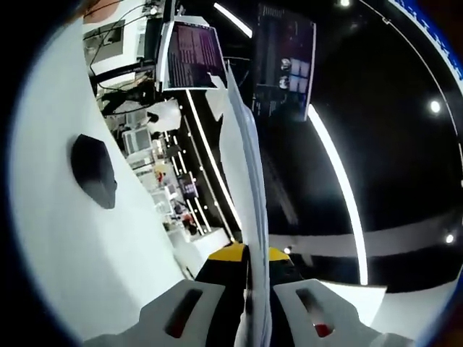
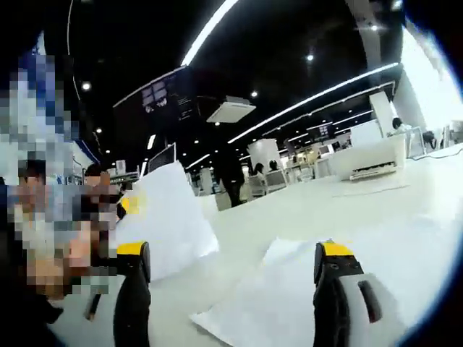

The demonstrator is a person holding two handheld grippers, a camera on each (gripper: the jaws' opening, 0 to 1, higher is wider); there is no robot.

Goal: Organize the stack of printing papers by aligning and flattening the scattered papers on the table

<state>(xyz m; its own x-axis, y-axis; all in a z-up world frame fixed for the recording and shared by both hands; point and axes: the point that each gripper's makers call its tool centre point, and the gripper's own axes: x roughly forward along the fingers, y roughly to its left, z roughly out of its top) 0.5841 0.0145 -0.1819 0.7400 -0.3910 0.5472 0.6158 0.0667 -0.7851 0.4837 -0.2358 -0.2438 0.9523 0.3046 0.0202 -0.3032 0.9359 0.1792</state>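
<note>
A stack of white printing papers (image 1: 246, 181) stands edge-on between the jaws of my left gripper (image 1: 249, 254), which is shut on its lower edge. In the right gripper view the same stack (image 2: 170, 217) is raised upright off the table at the left, with a yellow gripper tip (image 2: 130, 204) at its edge. My right gripper (image 2: 233, 253) is open wide, low over the table. A loose white sheet (image 2: 268, 303) lies flat on the table between its yellow-tipped fingers (image 2: 334, 253).
The white table (image 1: 65, 246) runs up the left of the rolled left gripper view and carries a black rounded object (image 1: 92, 170). Monitors (image 1: 192, 54) stand beyond it. A person (image 2: 43, 238) is close at the left. The far table (image 2: 325, 210) holds a white box (image 2: 369, 163).
</note>
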